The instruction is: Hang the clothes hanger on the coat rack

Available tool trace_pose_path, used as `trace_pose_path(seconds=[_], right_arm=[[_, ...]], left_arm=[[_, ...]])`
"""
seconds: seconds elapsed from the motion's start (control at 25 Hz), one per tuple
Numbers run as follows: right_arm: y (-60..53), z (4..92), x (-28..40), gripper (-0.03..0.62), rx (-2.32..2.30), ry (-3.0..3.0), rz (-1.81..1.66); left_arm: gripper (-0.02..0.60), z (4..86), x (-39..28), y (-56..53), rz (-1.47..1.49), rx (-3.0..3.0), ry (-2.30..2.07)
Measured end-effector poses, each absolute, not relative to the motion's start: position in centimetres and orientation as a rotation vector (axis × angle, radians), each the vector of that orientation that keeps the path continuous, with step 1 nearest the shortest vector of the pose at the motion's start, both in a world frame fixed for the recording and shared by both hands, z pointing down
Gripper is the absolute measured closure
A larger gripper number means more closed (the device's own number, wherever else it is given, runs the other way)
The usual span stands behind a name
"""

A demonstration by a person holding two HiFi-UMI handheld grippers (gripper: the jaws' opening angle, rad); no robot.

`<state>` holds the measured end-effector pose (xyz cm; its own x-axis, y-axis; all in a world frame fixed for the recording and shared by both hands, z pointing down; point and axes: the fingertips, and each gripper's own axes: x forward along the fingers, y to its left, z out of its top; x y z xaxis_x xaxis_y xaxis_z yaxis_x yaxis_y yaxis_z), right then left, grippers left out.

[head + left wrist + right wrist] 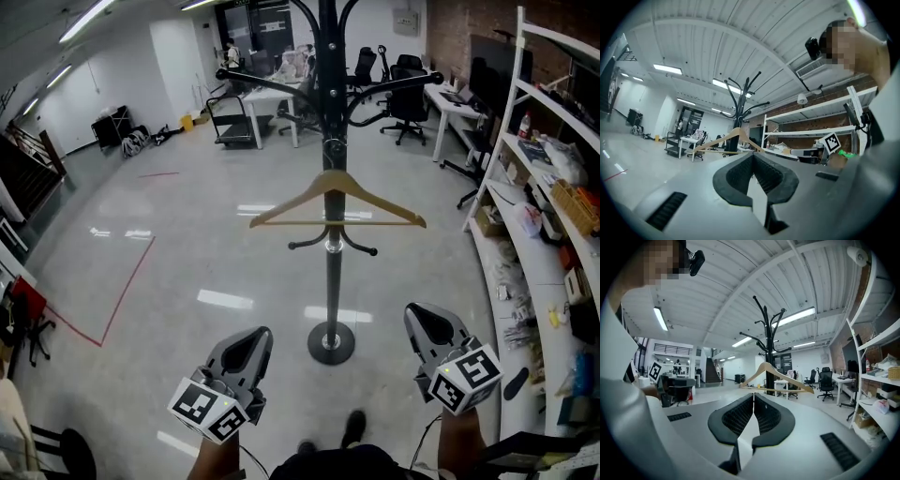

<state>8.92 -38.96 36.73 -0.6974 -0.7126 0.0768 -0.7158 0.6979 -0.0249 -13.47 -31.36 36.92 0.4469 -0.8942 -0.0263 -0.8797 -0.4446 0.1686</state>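
Note:
A wooden clothes hanger (281,223) hangs from a peg of the black coat rack (331,291), level and across the pole. Both grippers are low in the head view, well short of the rack and apart from the hanger. My left gripper (251,337) is shut with nothing between its jaws. My right gripper (427,319) is likewise shut and empty. In the left gripper view the hanger (731,138) and rack (740,101) stand beyond the closed left gripper (752,157). The right gripper view shows the hanger (773,373) on the rack (768,333) past the closed right gripper (753,397).
White shelving (544,187) with boxes and papers runs along the right. Desks and office chairs (408,94) stand at the back, with a cart (234,117) to their left. A red tape line (127,291) marks the floor at left. The rack's round base (331,342) sits just ahead of the person's shoes.

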Motion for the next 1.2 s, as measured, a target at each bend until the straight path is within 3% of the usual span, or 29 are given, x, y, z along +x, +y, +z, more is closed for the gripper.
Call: trace_pose_path(seconds=[0.4, 1.2], right_arm=[[-28.5, 37.1, 8.2, 0.585, 1.322, -2.731, 0.087], [-11.7, 39.9, 17.6, 0.586, 1.124, -2.827, 0.083]], left_arm=[[0.581, 40.0, -13.5, -22.5, -0.186, 2.555, -1.431], [0.581, 39.8, -0.4, -4.3, -0.04, 2.497, -1.521]])
